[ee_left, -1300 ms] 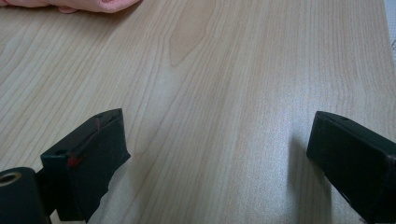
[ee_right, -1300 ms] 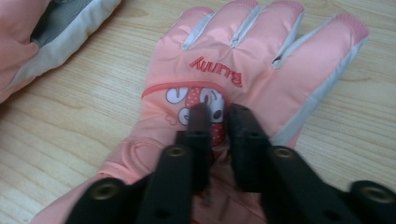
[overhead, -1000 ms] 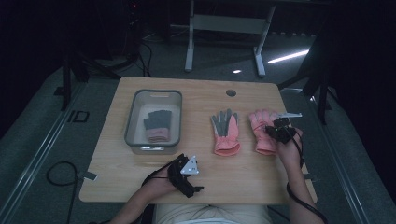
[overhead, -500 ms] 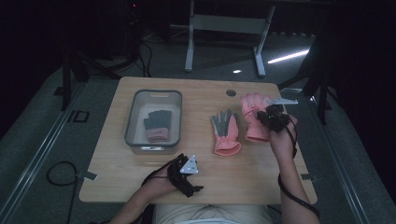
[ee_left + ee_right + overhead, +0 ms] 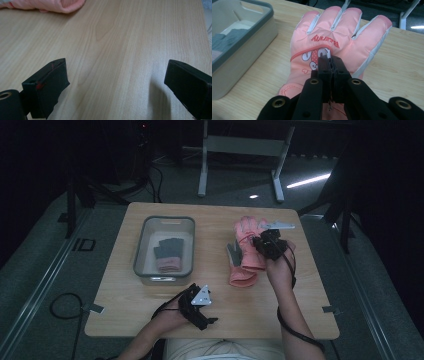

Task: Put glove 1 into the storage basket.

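Note:
My right gripper (image 5: 263, 245) (image 5: 331, 60) is shut on the back of a pink padded glove (image 5: 248, 232) (image 5: 337, 32). It holds the glove off the wooden table (image 5: 210, 220), fingers pointing away from me. Partly under it lies a second pink glove (image 5: 239, 272), grey palm up; its cuff (image 5: 50, 5) appears in the left gripper view. My left gripper (image 5: 204, 307) (image 5: 116, 75) rests near the table's front edge, open, with bare wood between its jaws.
A grey plastic bin (image 5: 165, 221) (image 5: 242, 45) stands left of the gloves, with a grey and pink glove (image 5: 168, 255) inside. A small dark disc (image 5: 248, 219) lies near the table's far edge. Dark floor and a metal stand lie beyond.
My right gripper has carried the pink glove up and to the left, from the table's right side to over the second glove. The left gripper has stayed put.

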`<action>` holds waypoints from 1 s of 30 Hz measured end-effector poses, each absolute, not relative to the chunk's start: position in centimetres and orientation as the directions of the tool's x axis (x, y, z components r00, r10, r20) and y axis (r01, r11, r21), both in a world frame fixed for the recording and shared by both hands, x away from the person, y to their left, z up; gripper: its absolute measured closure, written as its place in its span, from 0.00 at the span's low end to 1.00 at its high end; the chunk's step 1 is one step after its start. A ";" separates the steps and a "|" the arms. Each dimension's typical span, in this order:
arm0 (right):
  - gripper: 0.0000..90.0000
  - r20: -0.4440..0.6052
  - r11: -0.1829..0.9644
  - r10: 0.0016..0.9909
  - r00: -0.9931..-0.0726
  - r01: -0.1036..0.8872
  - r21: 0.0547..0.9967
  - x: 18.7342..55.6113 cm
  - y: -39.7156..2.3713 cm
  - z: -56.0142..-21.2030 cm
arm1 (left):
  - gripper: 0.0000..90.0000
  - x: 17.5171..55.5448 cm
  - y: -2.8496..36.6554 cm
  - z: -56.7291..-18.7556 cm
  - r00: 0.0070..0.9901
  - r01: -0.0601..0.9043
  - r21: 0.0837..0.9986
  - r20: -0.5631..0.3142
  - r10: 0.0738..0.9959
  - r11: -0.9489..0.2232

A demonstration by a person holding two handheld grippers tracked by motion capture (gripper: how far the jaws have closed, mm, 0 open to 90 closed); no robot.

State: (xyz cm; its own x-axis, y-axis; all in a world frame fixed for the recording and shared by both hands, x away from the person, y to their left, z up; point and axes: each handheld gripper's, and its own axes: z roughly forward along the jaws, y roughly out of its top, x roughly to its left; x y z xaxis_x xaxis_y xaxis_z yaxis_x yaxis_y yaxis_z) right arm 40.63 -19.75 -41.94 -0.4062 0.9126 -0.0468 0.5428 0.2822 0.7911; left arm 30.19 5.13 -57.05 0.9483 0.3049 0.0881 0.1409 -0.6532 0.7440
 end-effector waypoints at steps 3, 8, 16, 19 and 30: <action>0.97 -0.037 0.272 0.915 -0.402 0.546 0.792 40.5 -19.3 -42.0 | 0.05 30.2 5.0 -57.1 0.949 0.145 0.744 0.082 0.304 -0.653; 0.97 -0.052 0.284 0.921 -0.386 0.574 0.768 40.4 -17.6 -43.7 | 0.05 30.1 5.0 -57.1 0.949 0.147 0.746 0.080 0.306 -0.650; 0.97 -0.065 0.296 0.928 -0.366 0.623 0.724 41.1 -17.0 -46.5 | 0.05 30.1 5.0 -57.1 0.949 0.145 0.748 0.080 0.306 -0.647; 0.97 -0.049 0.292 0.927 -0.372 0.633 0.717 41.4 -17.1 -47.3 | 0.05 30.0 5.0 -57.0 0.950 0.144 0.746 0.080 0.302 -0.651; 0.96 -0.054 0.366 0.888 -0.456 0.633 0.682 41.3 -18.9 -49.1 | 0.05 30.1 5.0 -57.1 0.948 0.152 0.751 0.072 0.309 -0.643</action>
State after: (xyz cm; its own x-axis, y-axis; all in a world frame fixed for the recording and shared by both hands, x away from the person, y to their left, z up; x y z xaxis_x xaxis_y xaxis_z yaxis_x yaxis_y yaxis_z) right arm 41.34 -18.87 -49.12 -0.4564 0.8882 -0.0536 0.6331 0.3665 0.6818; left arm 30.07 5.04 -57.09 0.9484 0.3087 0.0721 0.1522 -0.6430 0.7506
